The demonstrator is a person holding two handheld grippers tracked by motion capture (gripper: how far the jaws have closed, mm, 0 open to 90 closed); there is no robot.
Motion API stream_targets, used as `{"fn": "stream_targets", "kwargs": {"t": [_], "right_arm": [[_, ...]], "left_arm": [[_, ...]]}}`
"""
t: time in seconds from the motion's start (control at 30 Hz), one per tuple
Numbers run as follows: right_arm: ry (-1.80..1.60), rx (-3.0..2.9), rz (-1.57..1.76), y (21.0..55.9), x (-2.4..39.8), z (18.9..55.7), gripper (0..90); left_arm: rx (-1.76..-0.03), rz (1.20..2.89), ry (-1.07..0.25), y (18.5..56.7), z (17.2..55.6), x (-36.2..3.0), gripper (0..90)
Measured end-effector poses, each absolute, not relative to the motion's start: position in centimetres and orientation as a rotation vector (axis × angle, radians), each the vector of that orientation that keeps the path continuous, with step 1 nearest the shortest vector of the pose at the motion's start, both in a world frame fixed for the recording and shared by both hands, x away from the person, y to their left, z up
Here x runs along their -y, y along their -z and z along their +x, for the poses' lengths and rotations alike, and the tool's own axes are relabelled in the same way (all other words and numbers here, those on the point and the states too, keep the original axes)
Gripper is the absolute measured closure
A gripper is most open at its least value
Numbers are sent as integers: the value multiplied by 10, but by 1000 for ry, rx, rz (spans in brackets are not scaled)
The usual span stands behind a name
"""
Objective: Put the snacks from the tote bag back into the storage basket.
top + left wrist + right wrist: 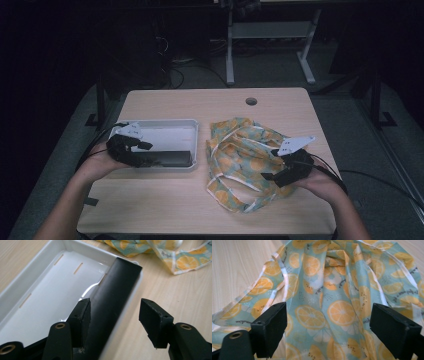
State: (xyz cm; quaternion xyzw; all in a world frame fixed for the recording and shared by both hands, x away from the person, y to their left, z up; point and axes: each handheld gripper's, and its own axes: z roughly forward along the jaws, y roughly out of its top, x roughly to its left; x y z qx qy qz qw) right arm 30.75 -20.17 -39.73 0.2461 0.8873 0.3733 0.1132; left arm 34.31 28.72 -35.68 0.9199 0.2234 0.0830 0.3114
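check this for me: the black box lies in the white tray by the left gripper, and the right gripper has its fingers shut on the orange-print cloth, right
Not quite. The black box does lie in the white tray by the left gripper, but the right gripper is not shut on the orange-print cloth. The right gripper view shows its fingers standing wide apart, with the cloth lying loose between them.

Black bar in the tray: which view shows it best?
Left gripper view: the black bar runs close-up along the white tray's near wall, between the open left gripper jaws. High view shows it small and dark. Right gripper view shows orange-print cloth.
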Motion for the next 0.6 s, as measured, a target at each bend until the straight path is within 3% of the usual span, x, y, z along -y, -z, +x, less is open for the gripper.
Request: {"fn": "stream_targets", "kwargs": {"t": [0.6], "right_arm": [[-1111, -2531, 779, 405, 219, 278, 142]], "left_arm": [[-632, 2390, -288, 385, 270, -281, 342]]}}
